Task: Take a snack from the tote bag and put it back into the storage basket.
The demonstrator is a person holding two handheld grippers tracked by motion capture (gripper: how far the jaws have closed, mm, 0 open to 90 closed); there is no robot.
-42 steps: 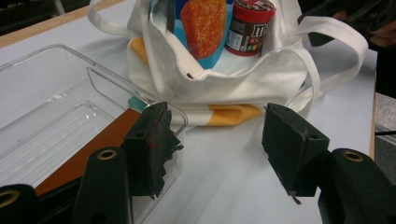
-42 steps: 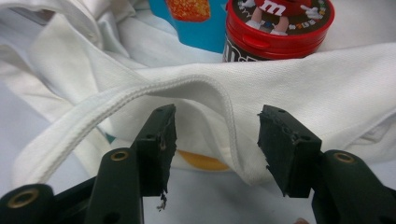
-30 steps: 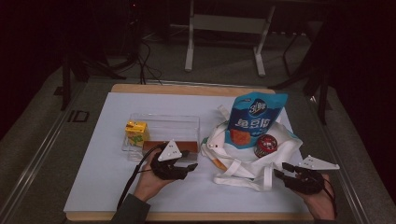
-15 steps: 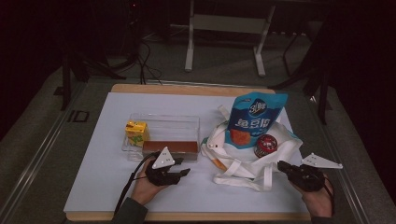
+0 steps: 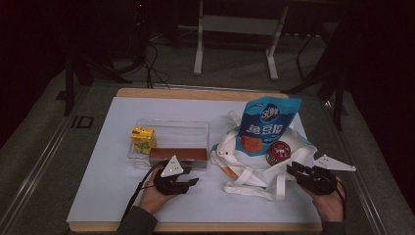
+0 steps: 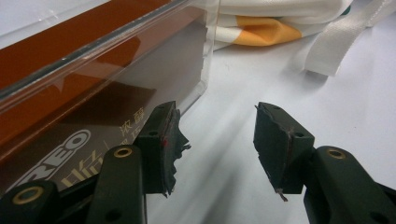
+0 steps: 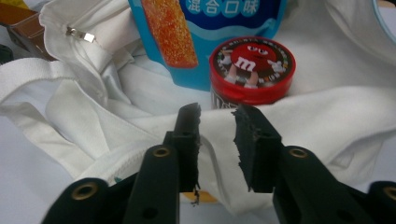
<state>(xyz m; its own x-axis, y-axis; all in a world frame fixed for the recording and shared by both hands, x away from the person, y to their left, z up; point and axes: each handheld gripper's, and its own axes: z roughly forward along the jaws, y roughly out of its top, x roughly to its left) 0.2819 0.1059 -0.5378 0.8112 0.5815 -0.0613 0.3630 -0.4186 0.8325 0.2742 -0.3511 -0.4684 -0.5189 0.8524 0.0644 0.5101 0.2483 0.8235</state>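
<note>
Left gripper (image 6: 217,144) gapes beside the box (image 6: 93,79); right gripper (image 7: 217,135) (just reopening) straddles the bag (image 7: 327,116) edge.

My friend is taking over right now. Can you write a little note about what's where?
Left gripper: open, nothing held, beside the clear box with the brown Oreo pack and yellow carton.
Right gripper: jaws just opened a bit, empty, at the white bag's edge.
In the bag: blue snack pouch, red candy tub.
Left to do, probably: move the box's items into the bag.
</note>
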